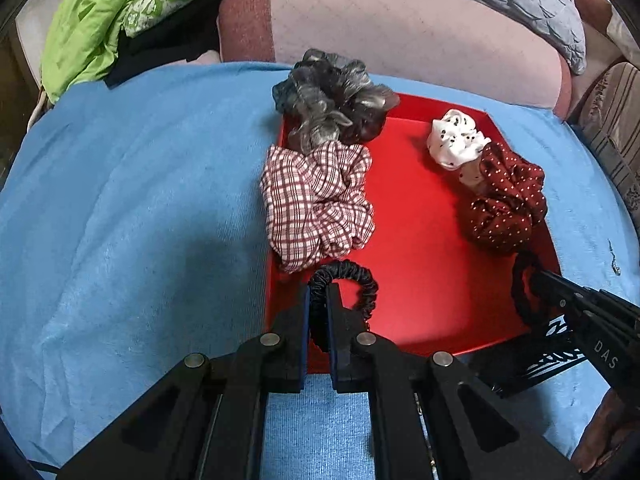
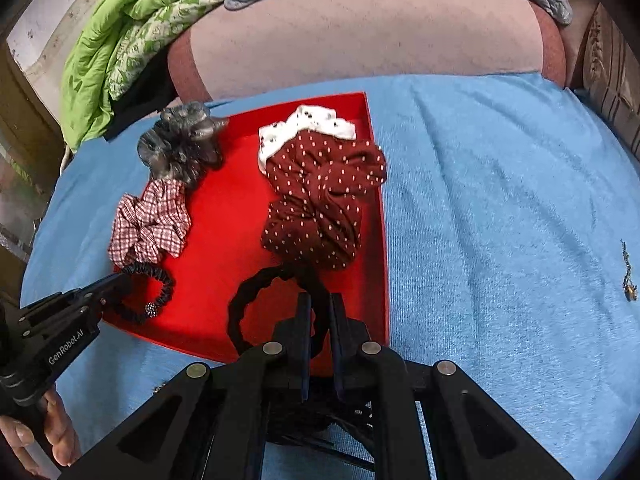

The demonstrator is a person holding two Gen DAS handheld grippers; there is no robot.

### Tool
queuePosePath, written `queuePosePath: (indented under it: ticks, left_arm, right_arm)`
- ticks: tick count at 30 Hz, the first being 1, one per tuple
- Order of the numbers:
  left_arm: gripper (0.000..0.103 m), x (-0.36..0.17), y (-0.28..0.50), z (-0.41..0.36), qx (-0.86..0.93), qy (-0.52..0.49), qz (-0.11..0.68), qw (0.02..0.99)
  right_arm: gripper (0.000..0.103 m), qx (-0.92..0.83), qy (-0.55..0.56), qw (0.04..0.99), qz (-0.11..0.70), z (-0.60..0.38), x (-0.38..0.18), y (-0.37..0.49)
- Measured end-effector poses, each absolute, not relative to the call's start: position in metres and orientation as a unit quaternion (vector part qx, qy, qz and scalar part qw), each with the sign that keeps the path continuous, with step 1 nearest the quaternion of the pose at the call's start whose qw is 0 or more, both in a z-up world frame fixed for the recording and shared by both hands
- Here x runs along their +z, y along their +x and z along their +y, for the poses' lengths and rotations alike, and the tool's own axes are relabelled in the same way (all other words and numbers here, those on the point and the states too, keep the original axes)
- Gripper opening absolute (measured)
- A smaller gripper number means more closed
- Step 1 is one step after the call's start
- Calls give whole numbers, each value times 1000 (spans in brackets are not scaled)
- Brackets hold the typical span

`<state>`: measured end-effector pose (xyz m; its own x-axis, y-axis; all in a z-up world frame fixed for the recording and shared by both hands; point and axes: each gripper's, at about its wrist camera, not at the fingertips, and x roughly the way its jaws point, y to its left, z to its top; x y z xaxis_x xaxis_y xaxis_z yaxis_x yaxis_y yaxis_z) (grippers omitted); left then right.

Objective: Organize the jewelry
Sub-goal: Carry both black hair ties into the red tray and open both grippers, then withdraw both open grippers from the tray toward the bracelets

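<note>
A red tray (image 1: pixel 420 216) lies on a blue towel. Along its left side sit a grey scrunchie (image 1: pixel 332 100) and a red checked scrunchie (image 1: pixel 316 204); at its right, a white dotted scrunchie (image 1: pixel 456 140) and a maroon dotted scrunchie (image 1: pixel 508 208). My left gripper (image 1: pixel 319 292) is shut on a thin black satin hair tie (image 1: pixel 360 280) at the tray's near left corner. My right gripper (image 2: pixel 320 300) is shut on a black braided hair band (image 2: pixel 256 284) over the tray's near right part; it also shows in the left wrist view (image 1: pixel 538 276).
The blue towel (image 1: pixel 140 220) covers the surface. A small metal jewelry piece (image 2: pixel 629 272) lies on the towel at the far right. A black comb-like piece (image 1: pixel 552 356) lies near the tray's front right corner. Pink cushion (image 1: pixel 400 28) and green bedding (image 1: pixel 92 28) lie behind.
</note>
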<state>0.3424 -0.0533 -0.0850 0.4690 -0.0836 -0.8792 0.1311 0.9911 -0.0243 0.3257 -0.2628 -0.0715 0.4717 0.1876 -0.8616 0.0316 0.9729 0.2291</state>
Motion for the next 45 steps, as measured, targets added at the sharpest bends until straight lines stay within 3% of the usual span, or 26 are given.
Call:
queuePosePath:
  ticks: [14,17,18,23,35,45]
  left_arm:
    - [10,-92,337,-48,-51,12,519,853]
    - [19,-87,335,-49,-50,16,512,857]
    - [29,-85,334,-50,-50,18,508,860]
    - [43,-70,326,-54,-57,23,486,872]
    - [44,-25,297,-48,-62,33,446,892]
    - [44,-34,255,-39,-74,16,454,888]
  right_arm:
    - [12,40,107,847,519,-266,-79,324]
    - [13,41,110,846,520,-265,-80,324]
    - [15,42,112,846,520,-265,-80,325]
    - [35,44,111,848,516,-261,-77,323]
    - [38,51,111,870,478,-264,-39,306]
    - [42,43,138,875,462,-295,-25,254]
